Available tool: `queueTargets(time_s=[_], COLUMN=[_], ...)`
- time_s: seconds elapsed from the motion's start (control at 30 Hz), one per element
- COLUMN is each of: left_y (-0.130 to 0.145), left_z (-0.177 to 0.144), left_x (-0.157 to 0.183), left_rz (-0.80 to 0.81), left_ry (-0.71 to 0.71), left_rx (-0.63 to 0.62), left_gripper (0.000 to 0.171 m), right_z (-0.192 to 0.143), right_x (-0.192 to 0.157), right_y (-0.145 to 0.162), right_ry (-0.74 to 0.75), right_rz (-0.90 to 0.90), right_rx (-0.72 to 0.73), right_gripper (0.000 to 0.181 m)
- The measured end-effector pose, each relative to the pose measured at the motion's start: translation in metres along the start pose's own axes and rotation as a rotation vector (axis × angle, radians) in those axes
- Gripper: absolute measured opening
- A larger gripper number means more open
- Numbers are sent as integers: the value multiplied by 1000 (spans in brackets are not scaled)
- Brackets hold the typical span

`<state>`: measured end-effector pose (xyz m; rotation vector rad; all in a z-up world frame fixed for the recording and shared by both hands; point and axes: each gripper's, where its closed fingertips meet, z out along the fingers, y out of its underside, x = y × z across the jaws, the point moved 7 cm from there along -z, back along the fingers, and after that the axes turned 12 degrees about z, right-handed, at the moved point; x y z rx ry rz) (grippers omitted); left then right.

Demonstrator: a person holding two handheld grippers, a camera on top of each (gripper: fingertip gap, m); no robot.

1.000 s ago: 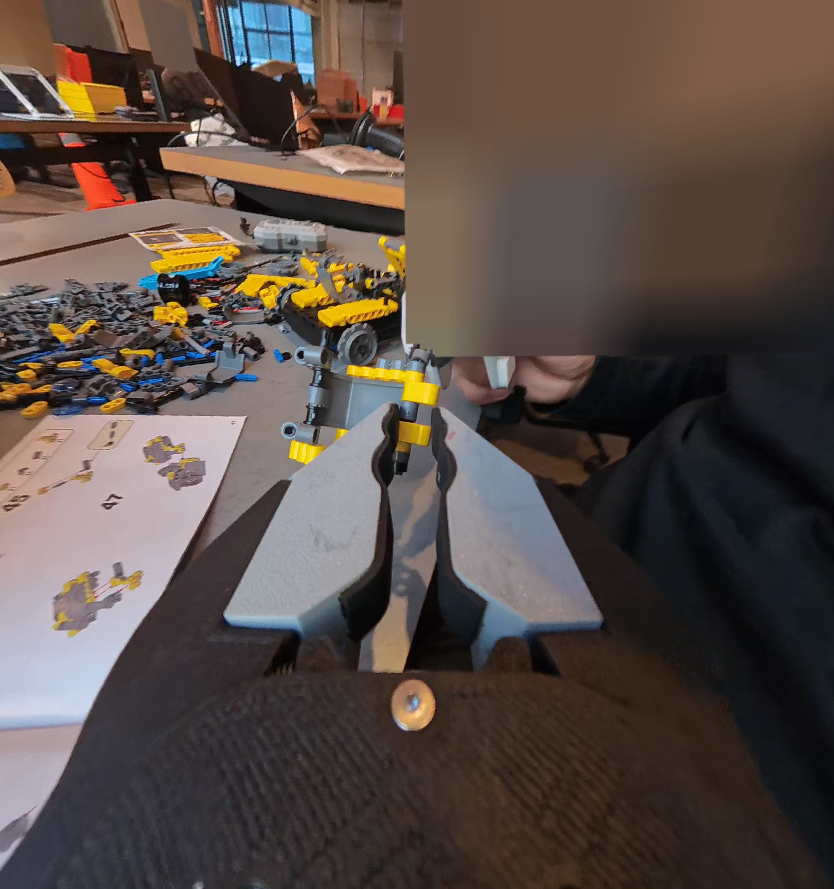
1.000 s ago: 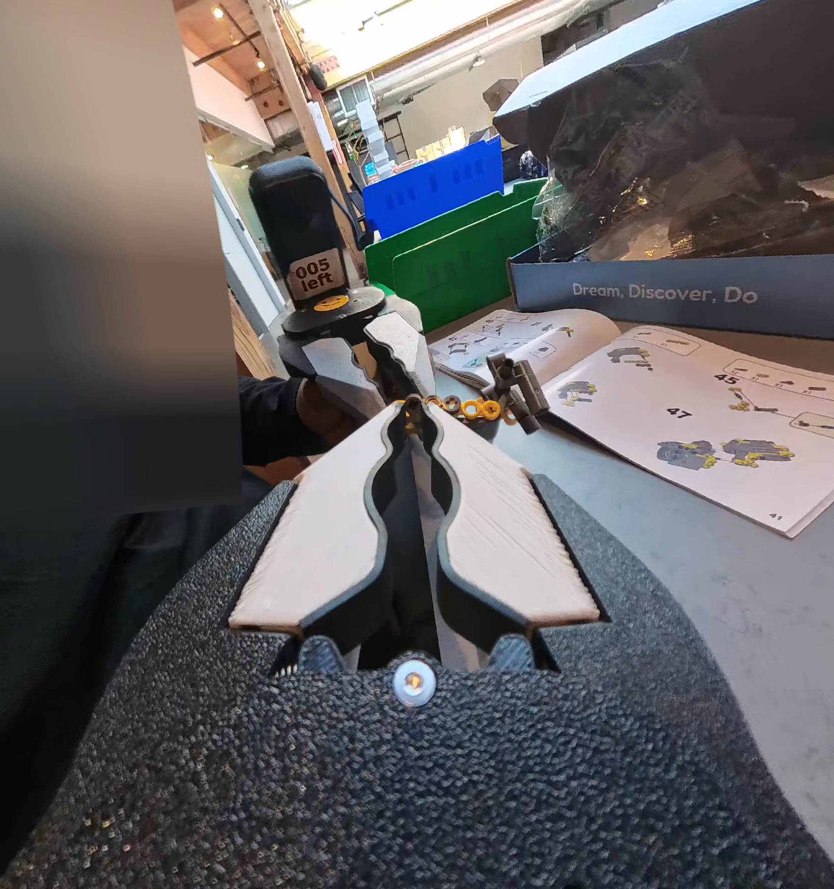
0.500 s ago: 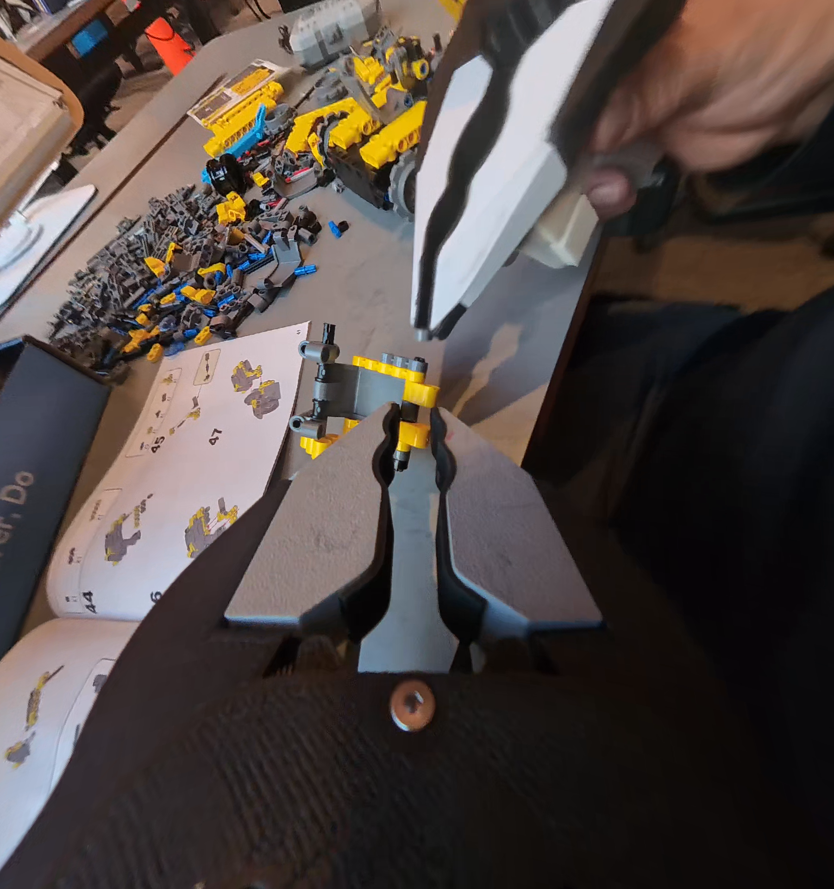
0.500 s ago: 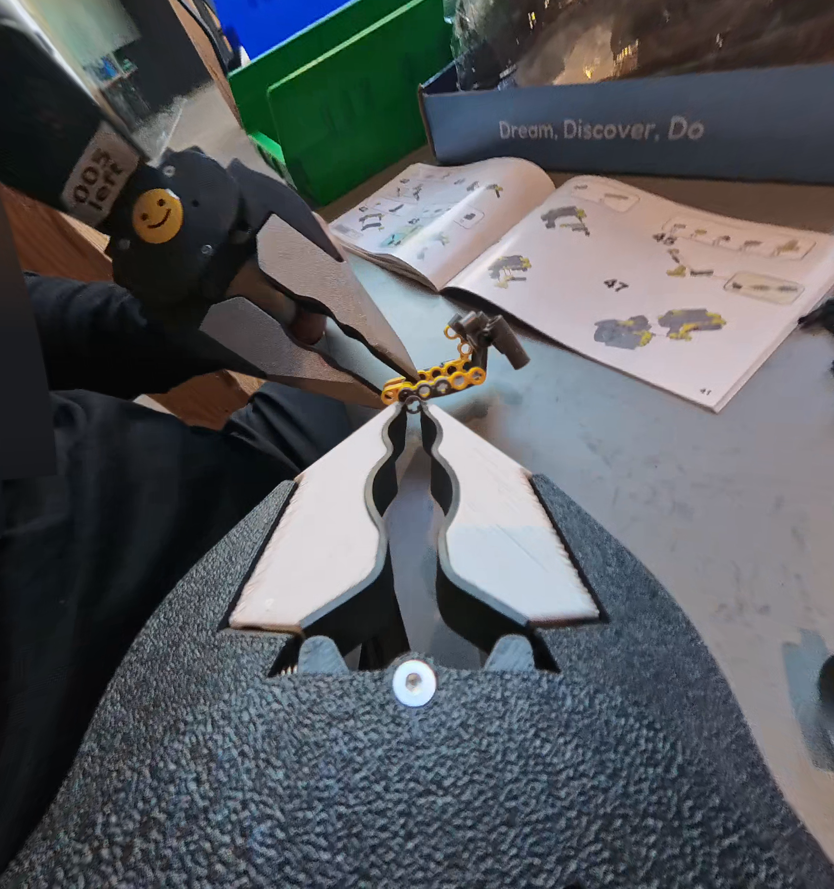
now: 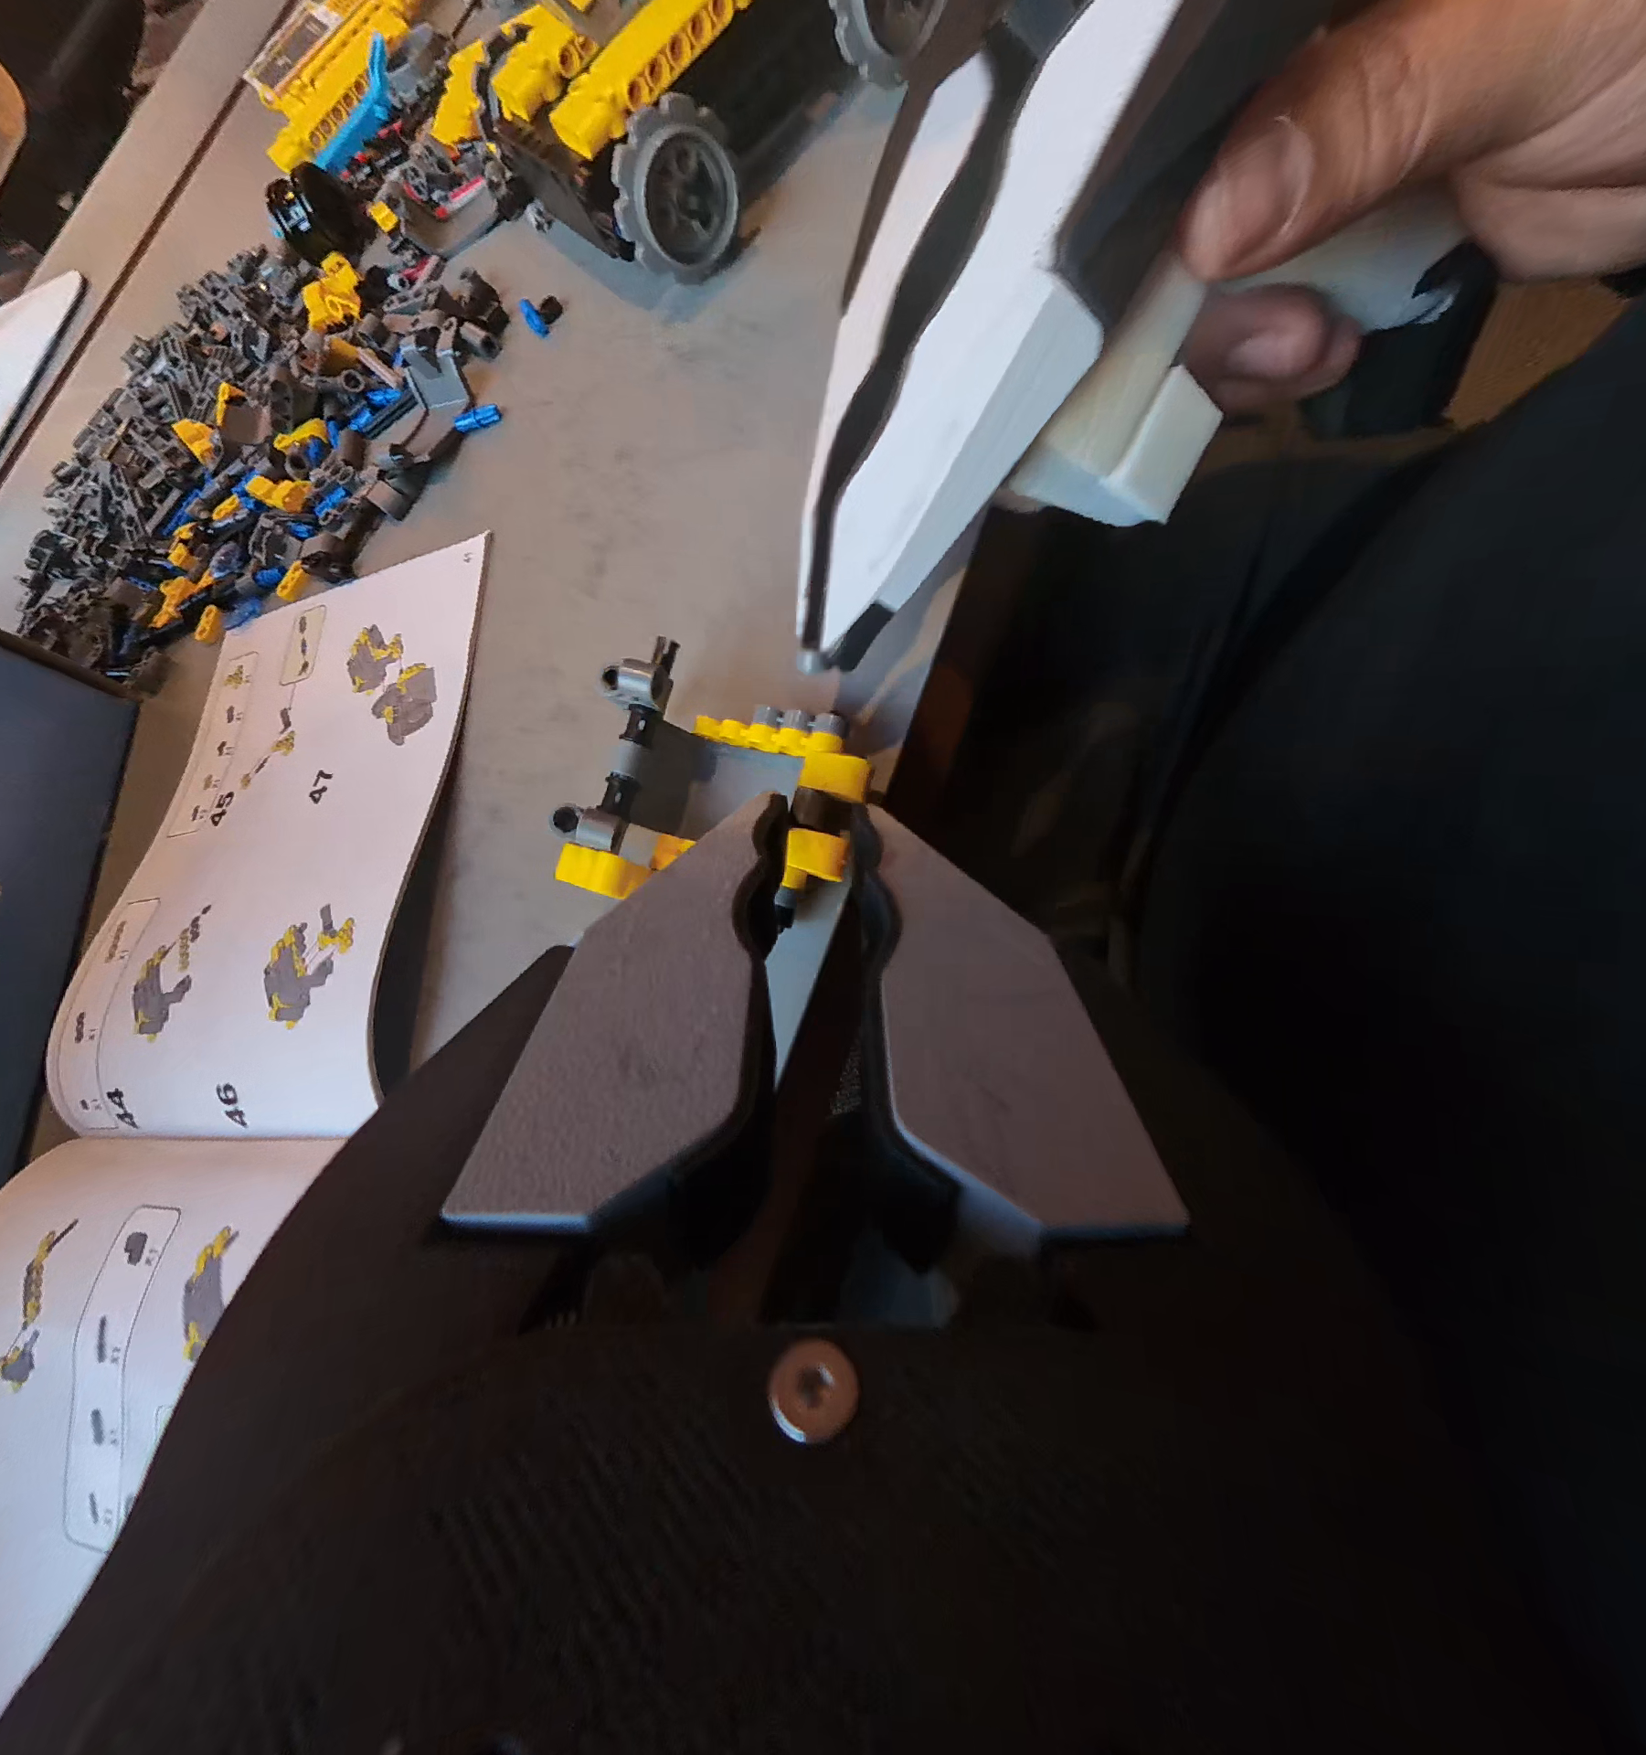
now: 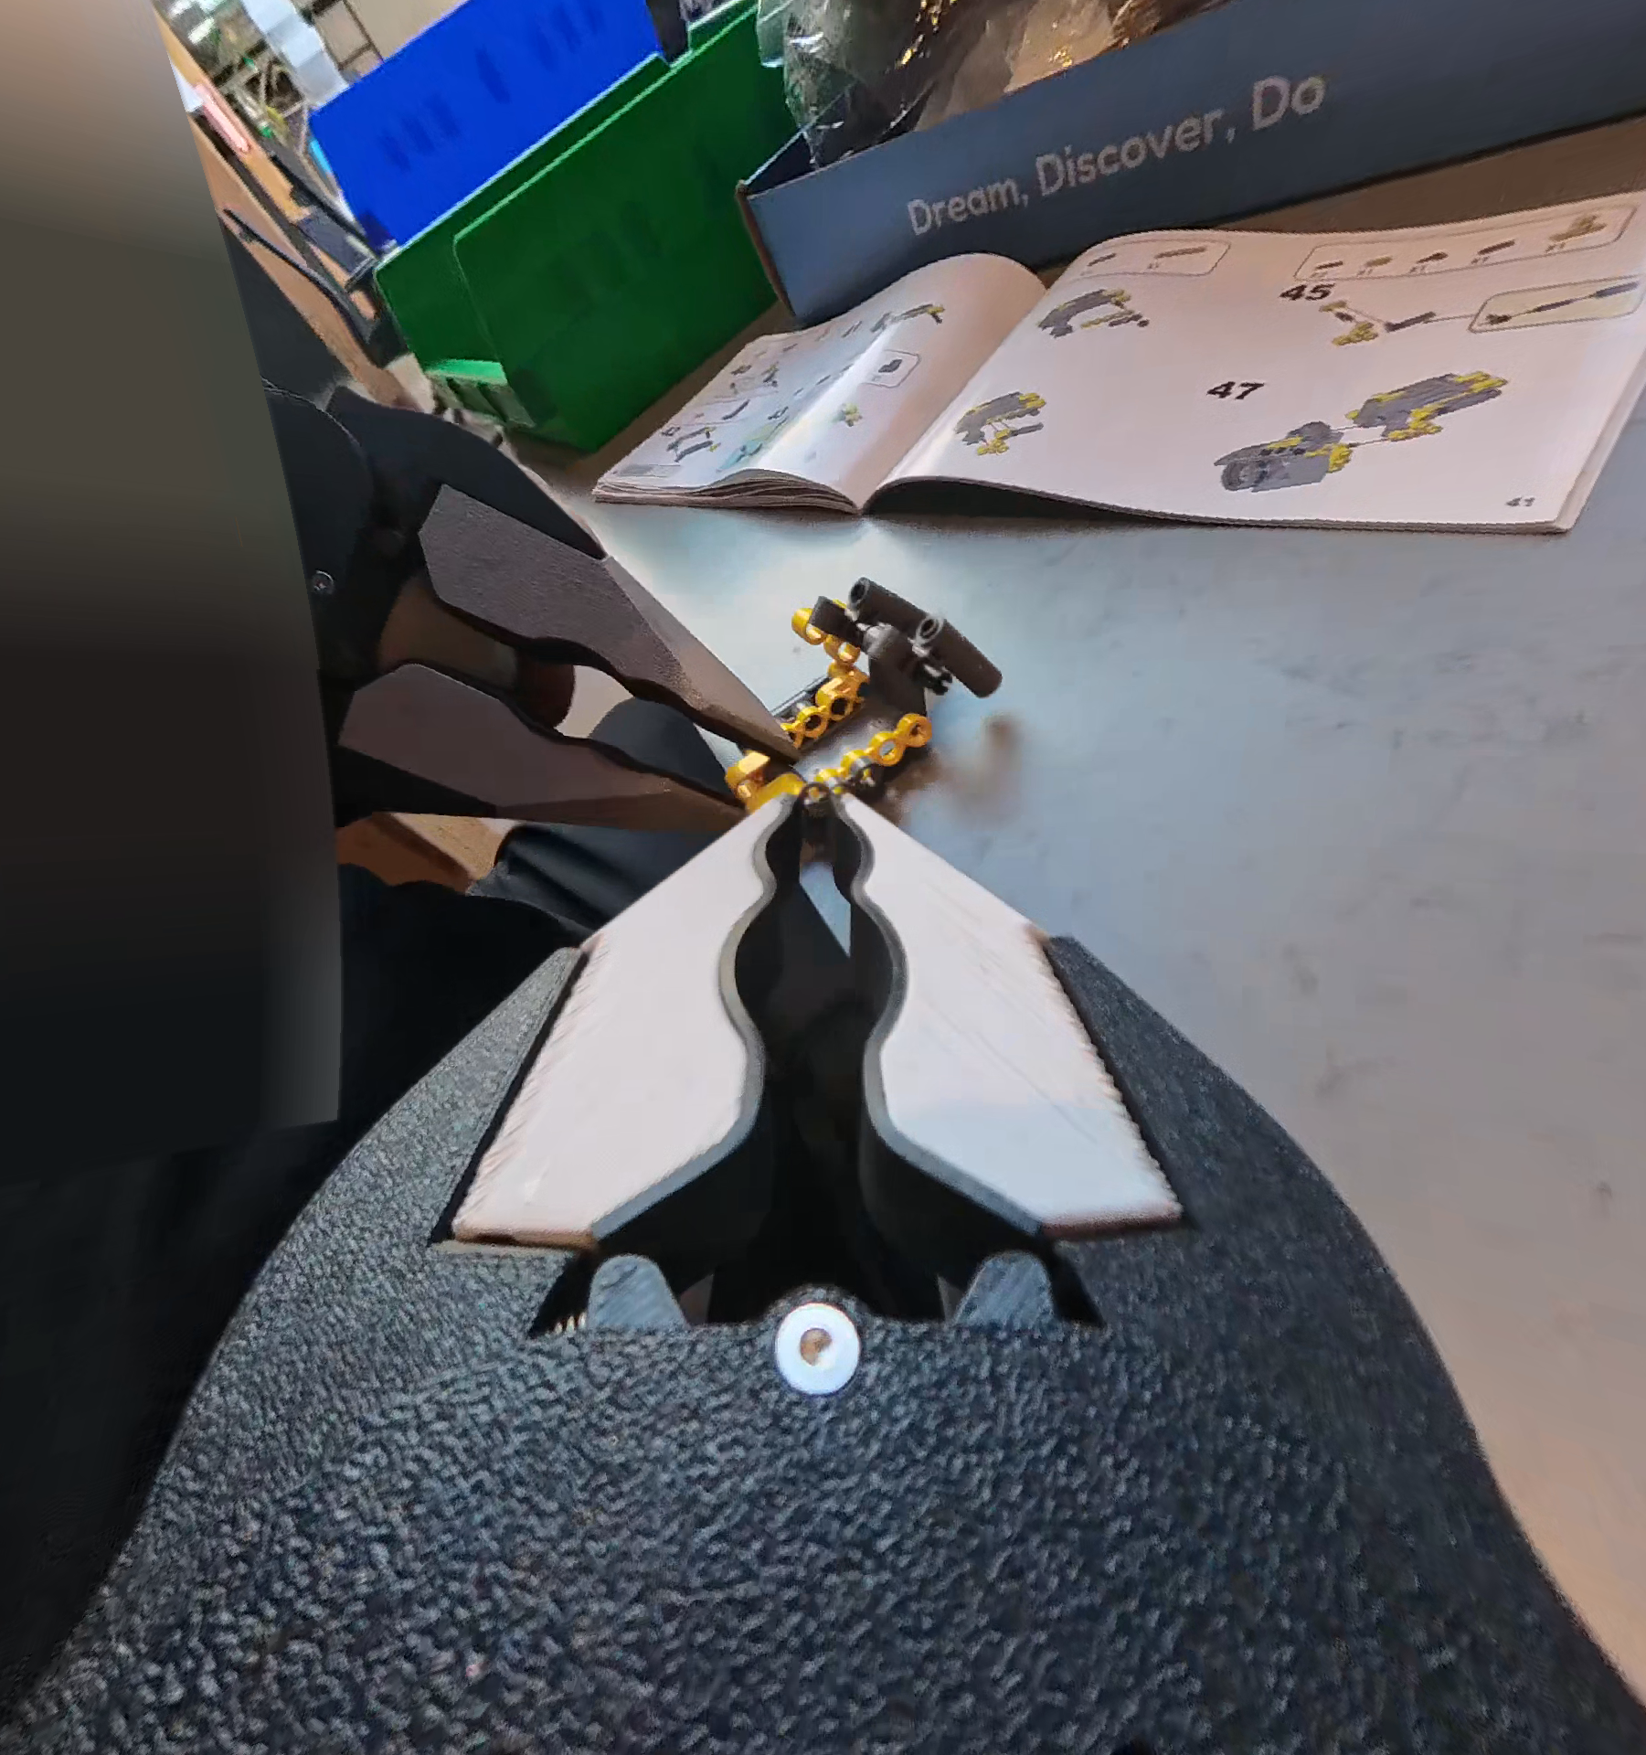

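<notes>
My left gripper [image 5: 814, 819] has dark grey fingers and is shut on the yellow end of a small grey and yellow brick assembly [image 5: 705, 783]. It holds the assembly just over the table's near edge. My right gripper [image 6: 814, 802] has white fingers and is shut, with what looks like a small grey pin [image 5: 807, 662] at its tips. In the left wrist view the right gripper [image 5: 814, 655] comes down from the upper right, its tips just above the assembly's top row. In the right wrist view the left gripper [image 6: 766, 774] reaches in from the left, holding the assembly [image 6: 857, 703].
An open instruction booklet [image 5: 325, 760] lies left of the assembly. A pile of loose grey, yellow and blue pieces [image 5: 258, 427] and a partly built yellow vehicle [image 5: 629, 123] sit farther back. A dark blue box [image 6: 1180, 142] and green bins [image 6: 591, 266] stand behind. A hand [image 5: 1464, 142] holds the right gripper. Only a small space, under 4 cm, lies between the two pairs of fingers.
Both grippers have tilted down towards the table. The left gripper has carried the assembly lower, near the table edge. The right gripper's tips have closed in on the assembly.
</notes>
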<state>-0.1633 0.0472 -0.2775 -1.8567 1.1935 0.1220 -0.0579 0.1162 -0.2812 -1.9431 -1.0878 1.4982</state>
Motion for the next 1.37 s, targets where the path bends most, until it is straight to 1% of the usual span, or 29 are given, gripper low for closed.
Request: queueTargets(time_s=[0.1, 0.2, 0.27, 0.4, 0.47, 0.57, 0.63, 0.7, 0.77, 0.87, 1.03, 1.13, 1.27, 1.37], left_y=[2, 1, -2, -6, -4, -2, -2, -3, -2, 0, -2, 3, 6, 6], left_z=[-2, -2, -4, -7, -2, 4, 6, 4, 3, 0, -4, -3, -3, -5], left_x=[1, 3, 3, 4, 4, 5, 3, 2, 1, 6, 26, 22, 15, 12], left_rz=[9, 9, 20, 47, 79, 133, 147, 124, 100, 115, 241, 285, 229, 103], left_ry=[-15, -25, -24, -11, -3, 48, 51, 77, 81, 44, -41, -89, -58, -12], left_rx=[2, 1, -2, -10, -43, -89, -102, -93, -89, -60, 48, 57, 103, 183], left_gripper=[10, 11, 20, 27, 29, 23, 17, 13, 12, 12, 12, 11, 12, 12], right_z=[-4, -1, -1, -2, -2, -2, -2, -2, -2, -4, -8, -12, -20, -18], right_x=[-1, 0, 0, 2, 2, 0, 0, -2, -3, -4, -8, -9, -5, -7], right_y=[7, 16, 17, 17, 17, 17, 16, 16, 17, 22, 26, 24, 18, 17], right_ry=[10, 1, -11, -24, -32, -51, -61, -85, -92, -96, -108, -122, -73, -48], right_rz=[-2, 24, 36, 55, 63, 73, 76, 81, 80, 81, 69, 40, 3, -13], right_rx=[44, 36, 30, 38, 40, 38, 42, 46, 47, 51, 58, 75, 110, 111], right_gripper=[4, 5, 4, 5, 5, 5, 4, 5, 5, 2, 5, 5, 5, 5])
